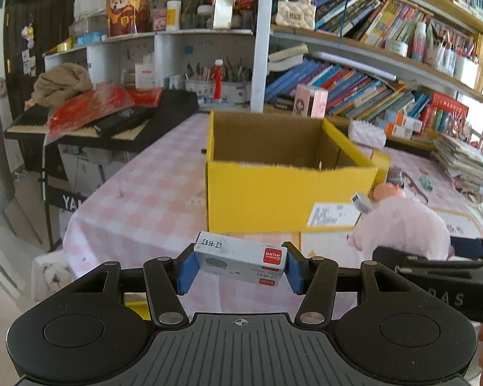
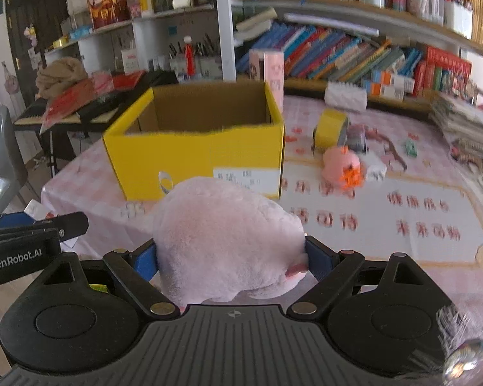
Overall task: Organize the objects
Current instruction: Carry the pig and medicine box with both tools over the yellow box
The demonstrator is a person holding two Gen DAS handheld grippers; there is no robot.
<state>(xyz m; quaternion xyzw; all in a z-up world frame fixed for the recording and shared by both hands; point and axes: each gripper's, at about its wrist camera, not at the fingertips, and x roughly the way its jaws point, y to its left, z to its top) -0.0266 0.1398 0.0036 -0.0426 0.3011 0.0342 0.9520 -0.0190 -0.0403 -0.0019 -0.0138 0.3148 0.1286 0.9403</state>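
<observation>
Crowded bookshelves (image 1: 370, 74) are framing a table (image 1: 138, 199) in pink checked cloth, where an open yellow box (image 1: 273, 193) is waiting. The left hand-held gripper (image 1: 240, 265) is pinching a small staple box (image 1: 240, 262) across its short ends; being light, stiff card, it is likely sitting firmly but could crush under harder pressure. The right hand-held gripper (image 2: 232, 259) is squeezing a pink plush toy (image 2: 225, 241) around its middle, jaws standing wide; soft and compliant, it is probably bulging and may sag, so a central hold suits it.
</observation>
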